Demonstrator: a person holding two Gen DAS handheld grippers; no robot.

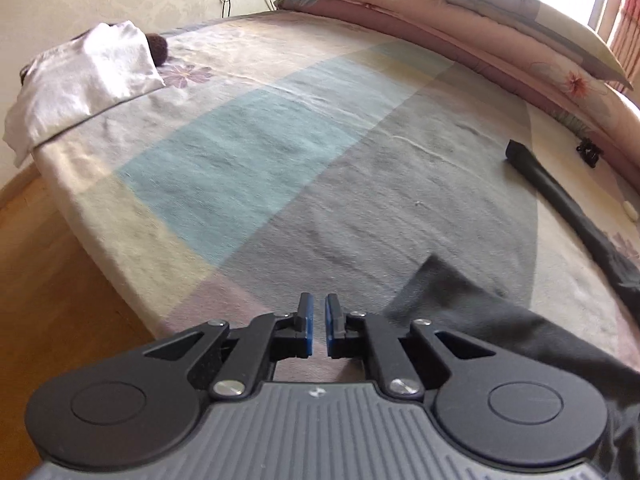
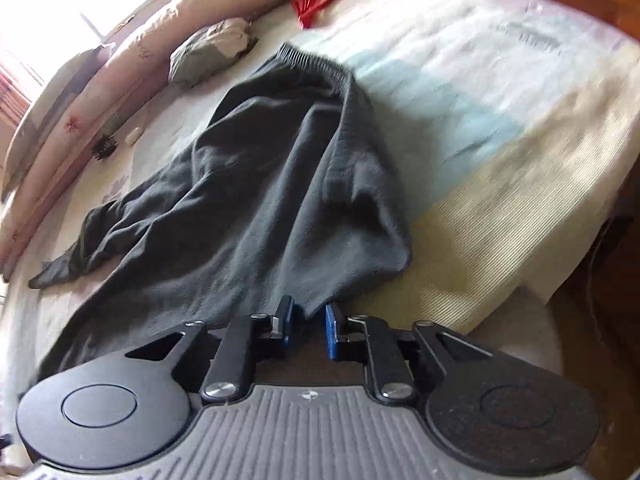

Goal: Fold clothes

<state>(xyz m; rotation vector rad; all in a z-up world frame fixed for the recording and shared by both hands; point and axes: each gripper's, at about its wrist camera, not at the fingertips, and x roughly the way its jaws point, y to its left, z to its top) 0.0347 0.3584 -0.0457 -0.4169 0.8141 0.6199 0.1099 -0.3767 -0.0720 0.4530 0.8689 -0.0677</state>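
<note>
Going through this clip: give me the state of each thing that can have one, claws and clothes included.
left claw: nearly closed, a narrow gap, nothing between its pads
right claw: open, a tip of cloth between its pads
dark trousers: unfolded, sprawled and rumpled on the bed
white garment: crumpled at the bed's far corner
quilt: folded along the bed's edge

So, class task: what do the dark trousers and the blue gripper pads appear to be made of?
Dark trousers: soft matte knit, probably cotton jersey or fleece; they drape in loose folds and have a ribbed elastic waistband. Blue pads: apparently rubber or foam facing, matte and smooth, mounted on black fingers that look like hard plastic.
</note>
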